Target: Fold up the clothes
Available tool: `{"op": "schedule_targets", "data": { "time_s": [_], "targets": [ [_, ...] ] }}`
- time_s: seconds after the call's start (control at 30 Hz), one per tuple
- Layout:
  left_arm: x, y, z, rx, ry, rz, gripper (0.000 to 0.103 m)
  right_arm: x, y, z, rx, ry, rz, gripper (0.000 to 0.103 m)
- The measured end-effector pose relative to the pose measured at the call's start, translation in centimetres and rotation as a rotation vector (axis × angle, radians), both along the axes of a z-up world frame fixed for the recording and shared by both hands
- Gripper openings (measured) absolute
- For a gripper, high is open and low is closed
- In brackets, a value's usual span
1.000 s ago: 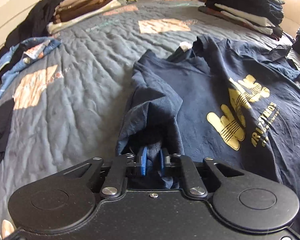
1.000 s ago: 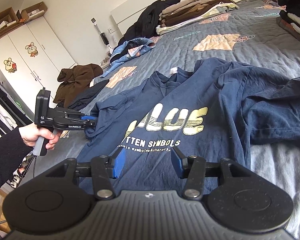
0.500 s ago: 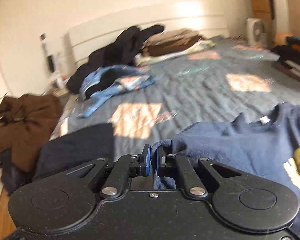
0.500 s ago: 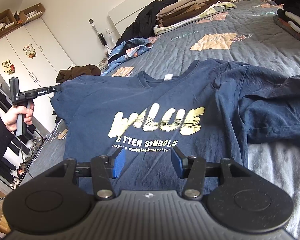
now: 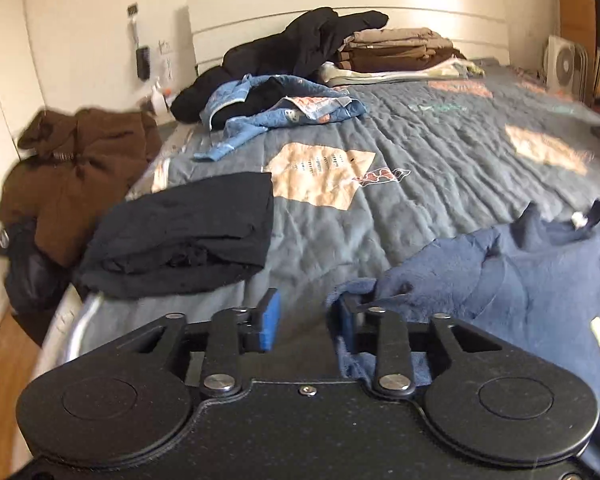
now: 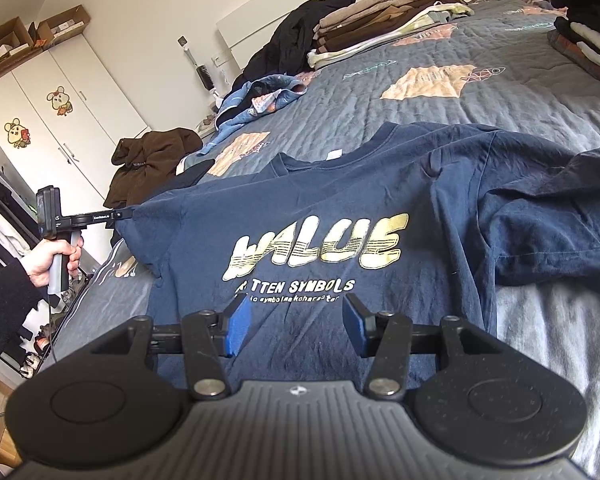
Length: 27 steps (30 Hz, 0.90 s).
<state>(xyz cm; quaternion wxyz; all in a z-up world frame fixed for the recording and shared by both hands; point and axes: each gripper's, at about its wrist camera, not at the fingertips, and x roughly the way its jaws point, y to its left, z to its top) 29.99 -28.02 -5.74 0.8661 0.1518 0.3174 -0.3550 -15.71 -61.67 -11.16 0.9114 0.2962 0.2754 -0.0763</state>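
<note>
A navy T-shirt (image 6: 340,184) with gold "VALUE" print lies face up and spread out on the grey quilted bed (image 6: 500,120). Its right sleeve is crumpled over on itself. In the right wrist view my right gripper (image 6: 294,320) hovers open just above the shirt's lower front, nothing between its blue pads. At the far left a hand holds my left gripper (image 6: 118,214) at the tip of the stretched-out left sleeve. From the left wrist view, the left gripper (image 5: 306,316) is open; the T-shirt (image 5: 520,280) sleeve end still drapes over its right finger (image 5: 346,320).
A folded black garment (image 5: 188,232) lies by the bed's left edge, with a brown hoodie (image 5: 76,168) beyond it. A blue garment (image 5: 284,108), a black jacket (image 5: 300,48) and folded stacks (image 5: 396,48) sit near the headboard. Another clothes stack (image 6: 588,20) is at the right.
My left gripper pulled the bunched sleeve out to the left, flattening the shirt, then went from shut on the sleeve to open. The right gripper has stayed open and nearly still.
</note>
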Motion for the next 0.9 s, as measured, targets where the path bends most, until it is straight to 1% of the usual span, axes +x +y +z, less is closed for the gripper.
{"op": "schedule_targets", "data": {
  "time_s": [0.03,0.1,0.2,0.47,0.5,0.53,0.57,0.6,0.7,0.83,0.9],
  "targets": [
    [0.2,0.4,-0.2,-0.010,0.011,0.007,0.041,0.0,0.0,-0.1,0.000,0.002,0.000,0.050],
    [0.2,0.7,-1.0,-0.021,0.034,0.009,0.042,0.0,0.0,-0.1,0.001,0.005,0.001,0.050],
    [0.1,0.7,-2.5,-0.032,0.068,0.007,0.048,0.1,0.1,-0.1,-0.001,0.005,0.005,0.050],
    [-0.3,0.7,-6.6,-0.062,0.160,0.000,0.048,0.5,0.8,0.2,-0.005,0.001,0.025,0.050],
    [-0.3,0.7,-7.1,-0.065,0.171,-0.001,0.046,0.5,0.8,0.1,-0.005,0.003,0.025,0.050],
    [-0.4,0.7,-7.6,-0.069,0.183,-0.001,0.040,0.5,0.7,0.1,-0.005,0.005,0.024,0.050],
    [-0.4,0.7,-8.1,-0.073,0.194,-0.002,0.033,0.5,0.7,0.0,-0.004,0.007,0.024,0.050],
    [-1.0,0.4,-8.1,-0.074,0.187,-0.019,0.011,0.5,0.7,0.0,-0.004,0.008,0.023,0.050],
    [-4.4,-1.3,-6.2,-0.071,0.091,-0.127,0.004,0.5,0.7,-0.2,-0.002,0.013,0.021,0.050],
    [-9.1,-3.7,-3.7,-0.066,-0.038,-0.272,0.004,0.4,0.8,-0.2,0.001,0.014,0.019,0.050],
    [-12.1,-5.6,-3.0,-0.060,-0.072,-0.375,0.004,0.4,0.9,-0.2,0.002,0.013,0.020,0.050]
  ]
}}
